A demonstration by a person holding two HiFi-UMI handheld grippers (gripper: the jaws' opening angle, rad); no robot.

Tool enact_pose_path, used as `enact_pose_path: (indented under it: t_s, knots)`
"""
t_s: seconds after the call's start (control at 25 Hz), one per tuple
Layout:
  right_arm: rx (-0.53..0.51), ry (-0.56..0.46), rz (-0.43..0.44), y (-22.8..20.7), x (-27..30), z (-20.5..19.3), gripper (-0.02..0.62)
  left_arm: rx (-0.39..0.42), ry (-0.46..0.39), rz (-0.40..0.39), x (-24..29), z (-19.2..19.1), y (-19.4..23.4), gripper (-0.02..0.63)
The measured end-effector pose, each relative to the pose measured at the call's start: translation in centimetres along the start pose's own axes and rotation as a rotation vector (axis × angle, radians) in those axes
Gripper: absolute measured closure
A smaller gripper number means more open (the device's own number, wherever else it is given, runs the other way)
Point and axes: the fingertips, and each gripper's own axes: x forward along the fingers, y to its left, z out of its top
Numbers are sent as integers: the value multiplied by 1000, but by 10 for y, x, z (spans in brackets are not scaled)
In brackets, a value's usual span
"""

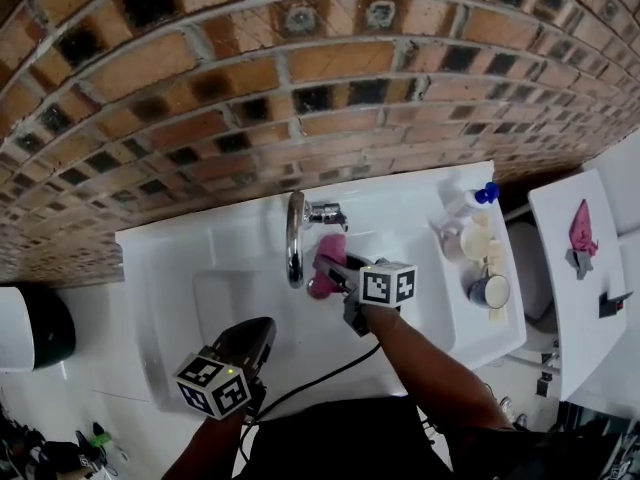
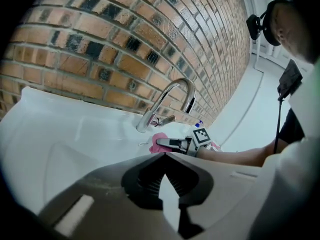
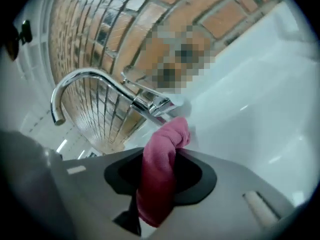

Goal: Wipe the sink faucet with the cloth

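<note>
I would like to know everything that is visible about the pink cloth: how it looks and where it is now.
The pink cloth looks like soft terry fabric, bunched into a thick roll. The right gripper is shut on its middle, so one end sticks out past the jaws and curls over. That end is close to the base of the chrome faucet, above the white sink; contact cannot be told.

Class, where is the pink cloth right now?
Head view, centre: the pink cloth is clamped in the right gripper, over the sink, just right of the faucet.
</note>
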Motion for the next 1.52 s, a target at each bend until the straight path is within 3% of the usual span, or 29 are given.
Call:
enact_pose_path:
  t_s: [0.4,0.64,0.84,1.0,1.24,1.4,1.52]
  knots:
    - [264,-120,90,-1,18,35,449,-26,10,11,-4,-7,8,600]
    - [298,-128,95,8,14,43,449,-22,9,2,0,-5,8,600]
    - [316,-129,41,10,2,42,449,-25,20,-1,1,-9,9,600]
    - [357,-217,262,51,4,62,449,-27,19,1,0,-10,10,600]
    - [314,-307,320,65,-3,90,449,-24,6,13,-3,-6,15,600]
    - [311,-292,305,63,-1,86,449,-26,4,16,-6,-6,15,600]
    - [155,-238,236,59,-4,75,449,-28,7,17,-6,-7,16,600]
